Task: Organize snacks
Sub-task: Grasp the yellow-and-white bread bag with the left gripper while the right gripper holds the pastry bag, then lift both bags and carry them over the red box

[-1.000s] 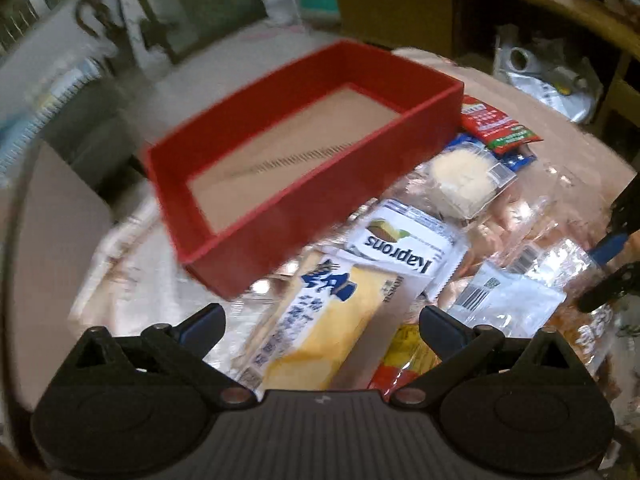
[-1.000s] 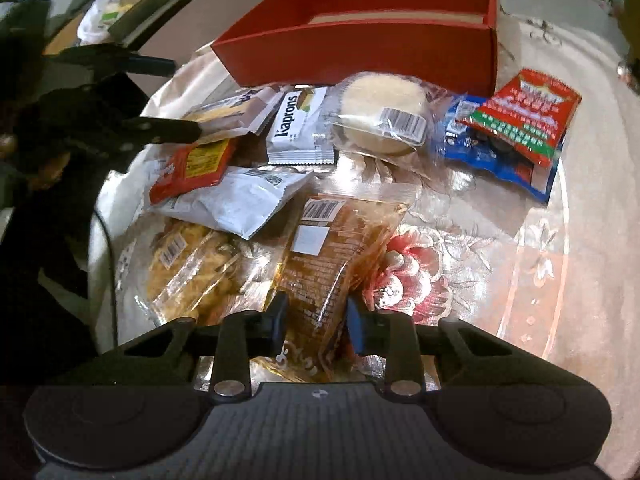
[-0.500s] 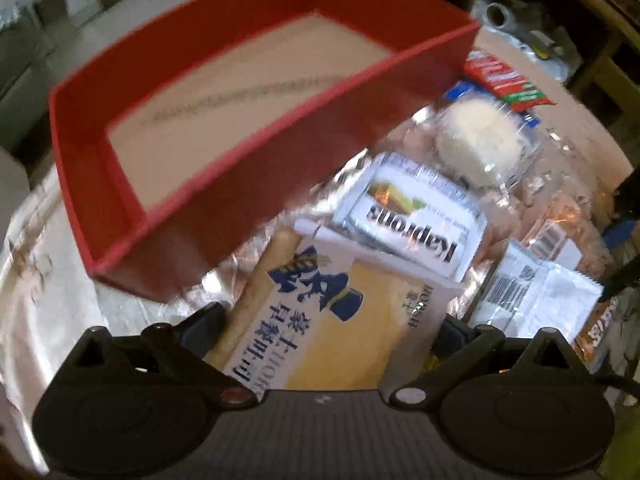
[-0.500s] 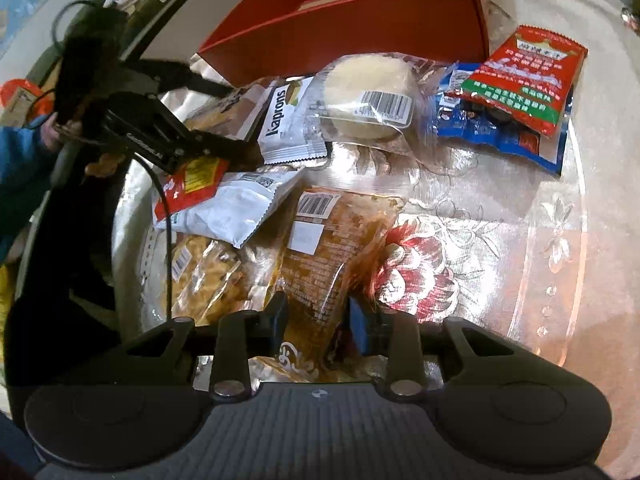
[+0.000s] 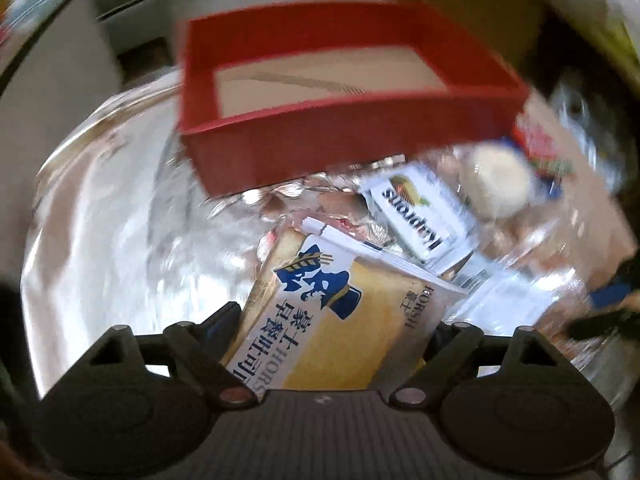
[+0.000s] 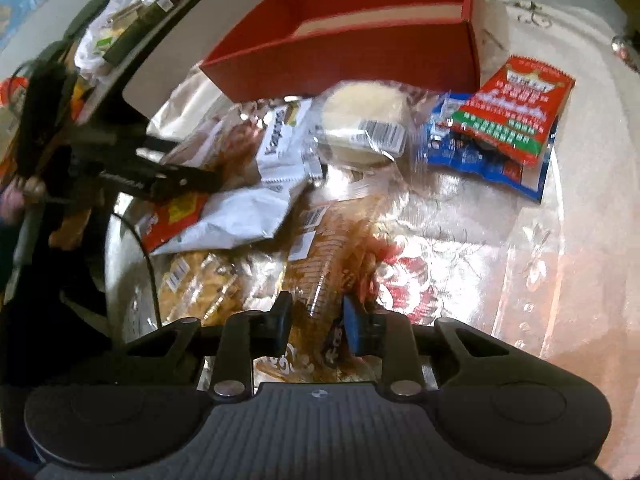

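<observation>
Snacks all outside red box, upper frame, empty; left gripper jaws just closing around bread packet; right gripper pinching brown packet.

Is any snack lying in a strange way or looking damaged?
Nothing looks spilled or torn. The snacks lie in a loose, overlapping heap in front of the red box, which holds none of them. The red packet lies across the blue one, and the white packet covers part of its neighbours.
</observation>
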Motion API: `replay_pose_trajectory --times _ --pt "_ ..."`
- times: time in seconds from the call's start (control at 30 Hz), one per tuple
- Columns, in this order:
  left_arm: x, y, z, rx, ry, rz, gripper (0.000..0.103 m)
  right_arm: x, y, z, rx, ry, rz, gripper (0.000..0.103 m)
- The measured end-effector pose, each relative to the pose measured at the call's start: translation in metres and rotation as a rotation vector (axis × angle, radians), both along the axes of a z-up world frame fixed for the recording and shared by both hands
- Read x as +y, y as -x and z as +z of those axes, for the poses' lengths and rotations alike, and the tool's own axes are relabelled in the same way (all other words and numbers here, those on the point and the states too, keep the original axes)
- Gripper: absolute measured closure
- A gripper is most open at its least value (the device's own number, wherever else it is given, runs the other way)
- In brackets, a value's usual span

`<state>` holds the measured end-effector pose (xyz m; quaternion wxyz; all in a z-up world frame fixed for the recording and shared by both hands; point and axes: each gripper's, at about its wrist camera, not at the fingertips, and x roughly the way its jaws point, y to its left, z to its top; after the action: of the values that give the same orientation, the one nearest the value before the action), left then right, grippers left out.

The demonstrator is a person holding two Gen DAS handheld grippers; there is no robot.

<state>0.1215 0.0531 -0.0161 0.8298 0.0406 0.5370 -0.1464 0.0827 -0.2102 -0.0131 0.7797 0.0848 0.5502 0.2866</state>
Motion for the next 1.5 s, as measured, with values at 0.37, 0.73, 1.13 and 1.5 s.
replay_pose_trajectory --times 0.37,0.73,1.13,1.5 --pt "0.012 0.079 0.031 -0.086 0.153 0.268 0.023 -0.007 0.017 0.027 -0.103 0.005 -0.052 0.073" --pt "-0.022 0.081 0.052 -0.141 0.205 0.186 0.023 -0.012 0.04 0.008 -0.082 0.181 -0.085 0.075" --pt "-0.023 0.075 0.048 -0.081 0.251 0.19 0.023 0.041 0.034 -0.016 -0.133 0.338 0.006 0.023" --pt "-0.026 0.095 0.065 -0.139 0.213 0.189 0.023 0.024 0.057 0.013 -0.201 0.351 -0.022 0.045"
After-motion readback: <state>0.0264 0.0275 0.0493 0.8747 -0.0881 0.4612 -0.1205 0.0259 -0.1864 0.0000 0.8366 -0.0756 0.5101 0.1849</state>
